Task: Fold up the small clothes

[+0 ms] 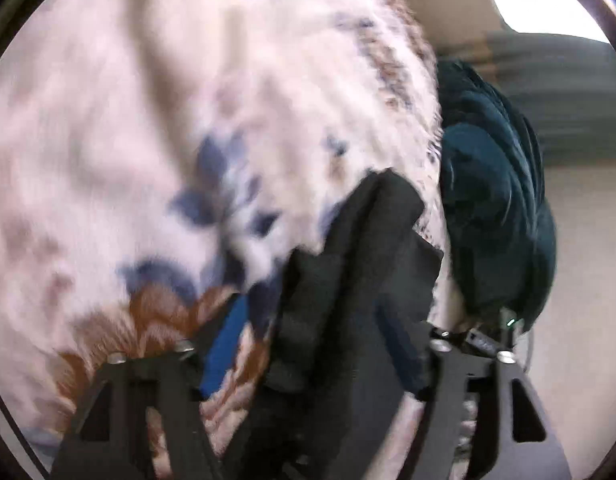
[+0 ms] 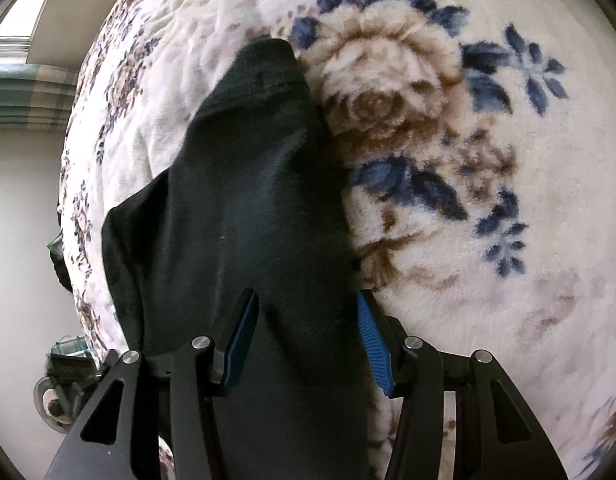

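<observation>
A small black garment (image 2: pixel 235 184) lies stretched out on a fluffy white blanket (image 2: pixel 448 280) printed with brown roses and blue leaves. My right gripper (image 2: pixel 305 296) stands open over the garment's near end, its blue pads (image 2: pixel 372 340) on either side of the cloth. The left wrist view is blurred by motion. There the black garment (image 1: pixel 360 280) is bunched up between the fingers of my left gripper (image 1: pixel 312 320) and drapes over the right-hand finger. A strip of blanket shows between the cloth and the blue left pad (image 1: pixel 223 344), so this gripper looks open.
The blanket (image 1: pixel 147 120) covers a bed that ends in a drop to pale floor (image 2: pixel 19 220). A dark teal fabric (image 1: pixel 496 200) hangs beside that edge. A small wheeled object (image 2: pixel 51 400) sits on the floor. A striped grey-green surface (image 2: pixel 27 96) lies further off.
</observation>
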`<action>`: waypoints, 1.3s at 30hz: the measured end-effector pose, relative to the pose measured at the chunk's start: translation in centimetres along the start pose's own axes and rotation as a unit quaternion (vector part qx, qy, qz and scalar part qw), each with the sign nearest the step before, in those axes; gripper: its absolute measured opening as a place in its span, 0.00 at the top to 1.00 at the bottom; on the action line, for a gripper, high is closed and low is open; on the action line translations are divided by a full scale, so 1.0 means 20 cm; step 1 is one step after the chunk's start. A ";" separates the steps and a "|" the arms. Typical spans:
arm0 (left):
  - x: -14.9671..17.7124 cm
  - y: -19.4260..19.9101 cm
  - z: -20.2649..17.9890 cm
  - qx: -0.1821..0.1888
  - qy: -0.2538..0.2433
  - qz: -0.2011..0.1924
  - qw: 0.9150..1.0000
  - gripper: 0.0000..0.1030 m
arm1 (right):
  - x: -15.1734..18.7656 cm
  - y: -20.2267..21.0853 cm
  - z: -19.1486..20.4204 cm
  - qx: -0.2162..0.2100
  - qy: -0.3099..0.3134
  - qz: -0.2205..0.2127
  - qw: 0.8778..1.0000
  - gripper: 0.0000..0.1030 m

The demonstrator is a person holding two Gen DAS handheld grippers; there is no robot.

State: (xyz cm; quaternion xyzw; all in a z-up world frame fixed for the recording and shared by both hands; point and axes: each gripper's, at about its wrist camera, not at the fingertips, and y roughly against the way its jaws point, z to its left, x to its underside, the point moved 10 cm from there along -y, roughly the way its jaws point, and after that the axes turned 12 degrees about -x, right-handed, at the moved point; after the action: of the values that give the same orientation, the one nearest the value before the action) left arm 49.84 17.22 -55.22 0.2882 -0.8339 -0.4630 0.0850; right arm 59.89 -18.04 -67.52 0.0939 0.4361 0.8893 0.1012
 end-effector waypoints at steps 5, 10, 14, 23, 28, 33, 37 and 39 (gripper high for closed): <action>0.06 -0.14 -0.22 -0.072 -0.121 0.009 0.990 0.23 | 0.02 0.00 0.01 0.010 0.003 0.000 1.000 0.48; 0.15 -0.33 -0.36 -0.147 -0.229 0.001 0.962 0.75 | 0.04 -0.03 -0.02 0.011 -0.014 0.000 1.000 0.48; 0.23 -0.20 -0.54 -0.065 -0.250 -0.021 0.966 0.80 | 0.06 -0.04 -0.06 0.009 -0.026 0.000 1.000 0.48; 0.08 -0.39 -0.08 0.038 0.022 0.094 0.995 0.62 | 0.09 -0.04 -0.06 0.002 -0.032 0.005 0.999 0.48; 0.11 -0.22 -0.15 0.019 -0.026 0.070 0.997 0.40 | 0.11 0.04 -0.05 0.002 -0.023 -0.002 1.000 0.48; 0.18 -0.21 -0.11 -0.083 -0.105 0.038 0.990 0.54 | 0.20 0.07 -0.11 -0.009 -0.040 0.005 0.999 0.48; 0.17 -0.28 0.00 -0.116 -0.087 0.052 0.988 0.53 | 0.27 0.08 -0.14 -0.007 -0.047 0.005 0.999 0.48; 0.15 -0.21 -0.04 -0.120 -0.089 0.052 0.987 0.50 | 0.31 0.12 -0.15 -0.012 -0.051 0.003 0.999 0.48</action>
State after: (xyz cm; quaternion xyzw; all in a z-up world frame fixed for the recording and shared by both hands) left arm 49.38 13.14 -58.65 0.1893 -0.7908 -0.5781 0.0680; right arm 52.92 -20.07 -66.91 0.1388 0.4192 0.8889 0.1218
